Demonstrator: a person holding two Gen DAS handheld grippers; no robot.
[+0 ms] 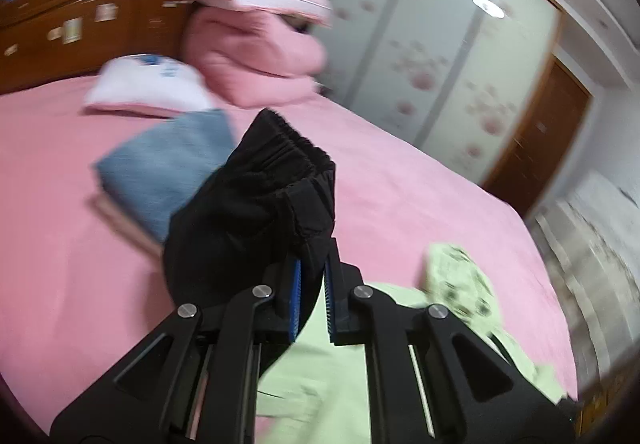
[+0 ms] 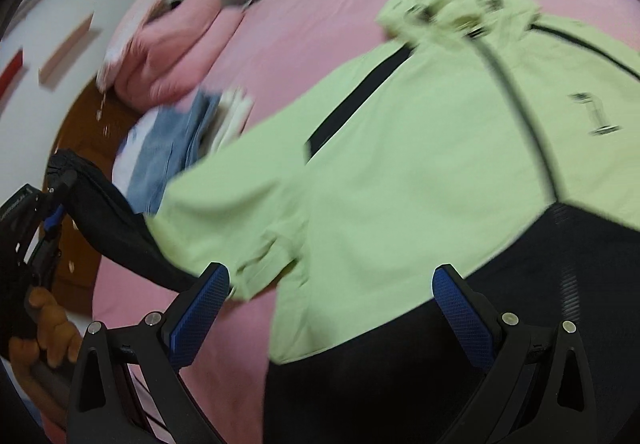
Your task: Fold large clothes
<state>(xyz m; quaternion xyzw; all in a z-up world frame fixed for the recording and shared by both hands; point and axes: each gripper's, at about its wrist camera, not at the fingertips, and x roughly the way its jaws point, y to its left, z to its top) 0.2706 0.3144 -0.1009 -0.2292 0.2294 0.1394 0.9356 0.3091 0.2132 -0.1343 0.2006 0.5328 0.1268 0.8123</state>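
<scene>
A light green hooded jacket point(image 2: 420, 148) with a black hem point(image 2: 520, 284) lies spread on the pink bed point(image 2: 320, 4). Its left sleeve ends in a black elastic cuff point(image 1: 276, 180). My left gripper point(image 1: 316, 268) is shut on that cuff and holds it raised above the bed. In the right wrist view the left gripper point(image 2: 56, 204) is at the far left, with the black sleeve end point(image 2: 112, 220) stretched from it to the jacket. My right gripper point(image 2: 332, 284) hangs open over the jacket's lower part, with nothing between its fingers.
Folded blue jeans point(image 1: 168, 172) and a folded white garment point(image 1: 148, 84) lie near the wooden headboard point(image 1: 80, 12). Pink quilts point(image 1: 260, 56) are stacked beside them. A flowered wardrobe point(image 1: 440, 64) stands past the bed. A person's hand point(image 2: 48, 324) grips the left handle.
</scene>
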